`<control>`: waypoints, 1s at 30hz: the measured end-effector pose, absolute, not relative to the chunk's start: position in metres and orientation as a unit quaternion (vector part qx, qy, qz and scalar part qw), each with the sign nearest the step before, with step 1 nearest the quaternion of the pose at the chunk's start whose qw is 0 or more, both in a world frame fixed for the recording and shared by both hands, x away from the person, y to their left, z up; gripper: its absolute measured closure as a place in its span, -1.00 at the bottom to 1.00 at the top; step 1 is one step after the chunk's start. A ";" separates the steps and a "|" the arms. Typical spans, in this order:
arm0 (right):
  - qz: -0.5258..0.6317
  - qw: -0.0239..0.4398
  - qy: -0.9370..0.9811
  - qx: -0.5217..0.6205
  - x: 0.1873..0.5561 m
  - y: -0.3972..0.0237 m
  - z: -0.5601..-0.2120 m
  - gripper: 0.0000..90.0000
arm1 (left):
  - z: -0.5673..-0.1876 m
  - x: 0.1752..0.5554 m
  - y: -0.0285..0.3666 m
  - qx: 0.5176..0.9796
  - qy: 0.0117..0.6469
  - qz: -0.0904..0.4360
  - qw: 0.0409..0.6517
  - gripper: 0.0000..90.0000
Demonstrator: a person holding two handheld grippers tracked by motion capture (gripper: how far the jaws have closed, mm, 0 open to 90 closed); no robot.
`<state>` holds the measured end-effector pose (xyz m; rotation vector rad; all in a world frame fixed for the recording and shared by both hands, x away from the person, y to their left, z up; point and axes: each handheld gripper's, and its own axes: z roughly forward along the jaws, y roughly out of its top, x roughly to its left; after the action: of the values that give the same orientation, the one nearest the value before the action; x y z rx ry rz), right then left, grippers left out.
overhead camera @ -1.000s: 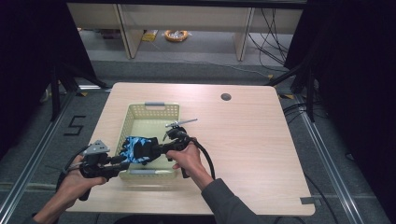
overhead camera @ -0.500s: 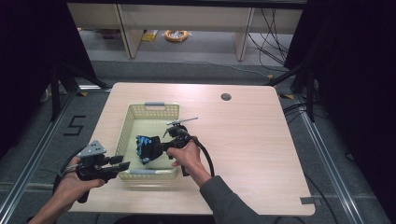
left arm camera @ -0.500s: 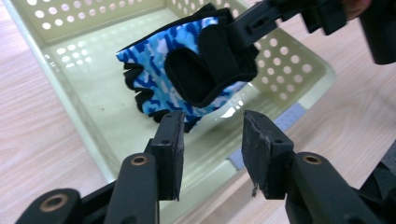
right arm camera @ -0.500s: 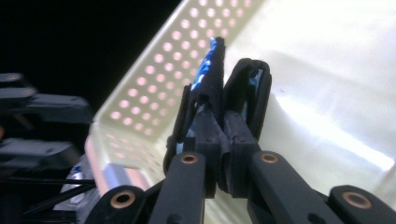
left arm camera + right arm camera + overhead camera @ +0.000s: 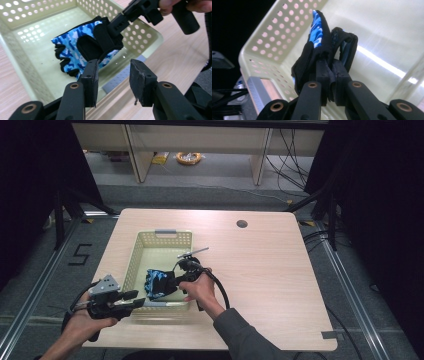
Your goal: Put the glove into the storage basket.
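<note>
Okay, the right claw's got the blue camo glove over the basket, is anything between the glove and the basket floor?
Nothing visible. The right claw is clamped on the glove, which hangs inside the basket; the bare floor under it shows no other item. The left claw is open with nothing between its jaws, outside the near wall.

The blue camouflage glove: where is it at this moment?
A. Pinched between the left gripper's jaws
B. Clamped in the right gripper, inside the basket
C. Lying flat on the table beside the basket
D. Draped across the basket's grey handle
B: the right gripper is shut on the glove, holding it inside the basket.
</note>
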<state>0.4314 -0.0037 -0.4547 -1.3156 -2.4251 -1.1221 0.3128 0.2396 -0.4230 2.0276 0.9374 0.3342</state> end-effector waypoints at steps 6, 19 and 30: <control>-0.358 0.053 -0.824 -0.435 0.431 -0.003 -0.454 0.81 | -0.423 0.308 0.231 0.809 0.370 0.132 0.437 0.30; -0.336 0.008 -0.834 -0.437 0.435 0.000 -0.448 0.48 | -0.419 0.298 0.220 0.817 0.347 0.129 0.442 0.28; -0.344 -0.010 -0.829 -0.441 0.440 -0.006 -0.435 0.32 | -0.416 0.292 0.213 0.814 0.342 0.122 0.452 0.20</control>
<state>0.4404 -0.0063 -0.4348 -1.3928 -2.6210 -1.0863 0.2919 0.2131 -0.4165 2.0115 0.8459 0.3004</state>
